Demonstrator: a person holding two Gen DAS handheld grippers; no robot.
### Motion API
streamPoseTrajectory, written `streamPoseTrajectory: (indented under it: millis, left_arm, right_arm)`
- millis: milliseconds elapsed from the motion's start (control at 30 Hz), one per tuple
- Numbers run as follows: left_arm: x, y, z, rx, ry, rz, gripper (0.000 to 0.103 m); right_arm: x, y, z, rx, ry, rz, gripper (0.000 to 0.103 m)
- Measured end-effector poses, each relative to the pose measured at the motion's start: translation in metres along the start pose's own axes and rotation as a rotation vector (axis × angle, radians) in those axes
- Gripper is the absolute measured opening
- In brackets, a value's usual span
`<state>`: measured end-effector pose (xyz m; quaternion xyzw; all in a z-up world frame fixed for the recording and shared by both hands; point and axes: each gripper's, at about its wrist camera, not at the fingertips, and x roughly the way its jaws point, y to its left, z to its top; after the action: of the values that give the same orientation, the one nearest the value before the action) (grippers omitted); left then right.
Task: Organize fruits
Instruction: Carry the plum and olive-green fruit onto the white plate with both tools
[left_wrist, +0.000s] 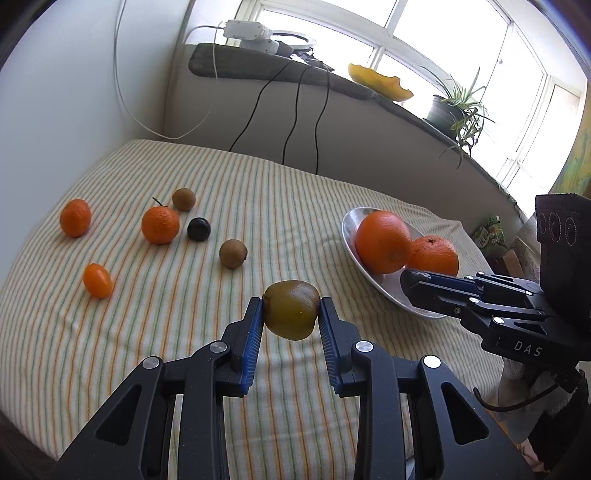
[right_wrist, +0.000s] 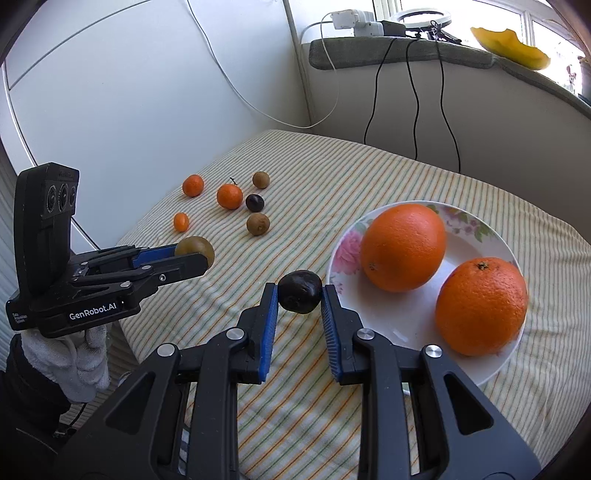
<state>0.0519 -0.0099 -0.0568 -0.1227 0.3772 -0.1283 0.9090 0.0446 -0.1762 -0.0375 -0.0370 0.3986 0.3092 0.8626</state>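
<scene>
My left gripper (left_wrist: 291, 309) is shut on a greenish-brown kiwi (left_wrist: 291, 308) and holds it above the striped cloth; it also shows in the right wrist view (right_wrist: 195, 250). My right gripper (right_wrist: 299, 297) is shut on a dark plum (right_wrist: 299, 291), just left of the floral plate (right_wrist: 484, 365). The plate holds two large oranges (right_wrist: 402, 246) (right_wrist: 482, 305). In the left wrist view the right gripper (left_wrist: 410, 277) hovers over the plate's (left_wrist: 351, 229) near rim, with its load hidden. Loose on the cloth lie three small orange fruits (left_wrist: 160, 224), two kiwis (left_wrist: 233, 253) and a dark plum (left_wrist: 198, 229).
The striped cloth (left_wrist: 258, 206) covers the table, which stands in a wall corner. Black cables (left_wrist: 295, 122) hang from a sill behind it. The sill carries a power strip (left_wrist: 251, 31), a yellow dish (left_wrist: 380, 83) and a potted plant (left_wrist: 454, 107).
</scene>
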Motion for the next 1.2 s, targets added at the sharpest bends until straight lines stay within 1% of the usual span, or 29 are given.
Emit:
streamPoseTrajectory:
  millis: [167,333,500,700,900,1200]
  left_arm:
    - [0.012,-0.025,0.005,0.043,0.012,-0.043,0.029]
    - [0.024,-0.046,0.011,0.080,0.029,-0.075,0.029]
    - [0.036,-0.063,0.016,0.110,0.052,-0.097,0.029]
    - [0.044,-0.079,0.019,0.142,0.058,-0.104,0.029]
    - [0.053,-0.088,0.019,0.161,0.076,-0.107,0.029]
    - [0.056,-0.091,0.021,0.167,0.080,-0.099,0.030]
  right_arm:
    - [-0.007,-0.018,-0.009,0.037,-0.009,-0.053,0.025]
    - [-0.014,-0.037,-0.018,0.080,-0.009,-0.072,0.025]
    - [-0.014,-0.045,-0.022,0.100,-0.009,-0.082,0.025]
    - [-0.014,-0.051,-0.024,0.108,-0.013,-0.092,0.025]
    - [-0.009,-0.053,-0.026,0.111,0.002,-0.092,0.025]
    - [-0.009,-0.053,-0.025,0.109,0.005,-0.097,0.026]
